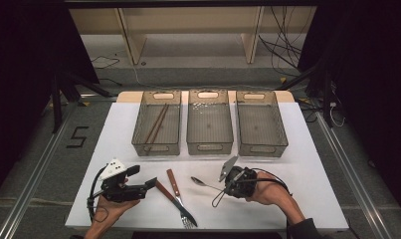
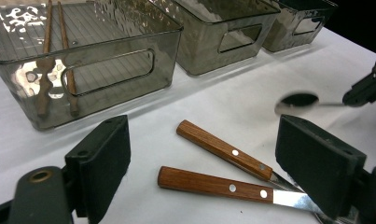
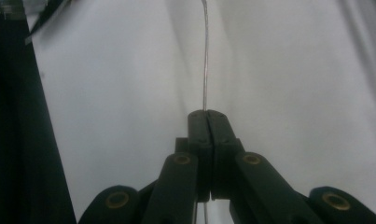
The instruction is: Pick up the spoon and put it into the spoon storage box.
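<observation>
My right gripper (image 1: 224, 188) is shut on the thin handle of a metal spoon (image 1: 198, 180), whose bowl points left just above the white table. In the right gripper view the handle (image 3: 205, 60) runs edge-on straight out from between the closed jaws (image 3: 208, 116). My left gripper (image 1: 144, 176) stands open at the front left with nothing between its pads. Just beyond them lie a wooden-handled knife (image 2: 209, 184) and a wooden-handled fork (image 2: 220, 149). The left gripper view also shows the spoon bowl (image 2: 297, 100) and the right gripper (image 2: 363, 91) farther off.
Three clear grey bins stand in a row at the back: the left one (image 1: 138, 134) holds two wooden chopsticks (image 1: 157, 122), while the middle (image 1: 209, 145) and right (image 1: 282, 134) ones look bare. Knife and fork cross near the front edge (image 1: 180, 204).
</observation>
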### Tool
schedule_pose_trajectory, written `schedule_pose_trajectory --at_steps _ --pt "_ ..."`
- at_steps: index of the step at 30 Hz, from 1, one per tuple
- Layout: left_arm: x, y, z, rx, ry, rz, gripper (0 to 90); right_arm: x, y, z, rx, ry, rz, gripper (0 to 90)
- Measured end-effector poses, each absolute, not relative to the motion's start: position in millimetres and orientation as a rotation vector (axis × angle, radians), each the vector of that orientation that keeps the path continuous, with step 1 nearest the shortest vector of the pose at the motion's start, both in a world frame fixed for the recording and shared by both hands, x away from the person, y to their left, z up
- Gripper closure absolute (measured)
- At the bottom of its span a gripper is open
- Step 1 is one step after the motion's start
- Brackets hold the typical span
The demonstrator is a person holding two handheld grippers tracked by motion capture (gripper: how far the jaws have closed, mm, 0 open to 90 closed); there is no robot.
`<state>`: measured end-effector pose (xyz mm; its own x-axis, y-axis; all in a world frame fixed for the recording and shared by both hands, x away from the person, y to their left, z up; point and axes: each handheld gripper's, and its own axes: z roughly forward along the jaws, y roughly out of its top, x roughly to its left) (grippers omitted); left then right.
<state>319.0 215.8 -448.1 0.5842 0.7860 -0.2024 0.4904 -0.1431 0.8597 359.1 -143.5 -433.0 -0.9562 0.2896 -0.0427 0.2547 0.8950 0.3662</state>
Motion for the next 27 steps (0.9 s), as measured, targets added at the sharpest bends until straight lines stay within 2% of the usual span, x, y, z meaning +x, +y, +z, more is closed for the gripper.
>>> schedule_pose_trajectory --at_steps 8,27 --pt "319 217 -448 1.794 1.043 0.368 17.7 380 -143 -409 0.64 2.838 0.738 90.0" --pt "319 218 -448 1.776 1.041 0.369 17.5 428 -122 -377 0.848 2.678 0.952 90.0"
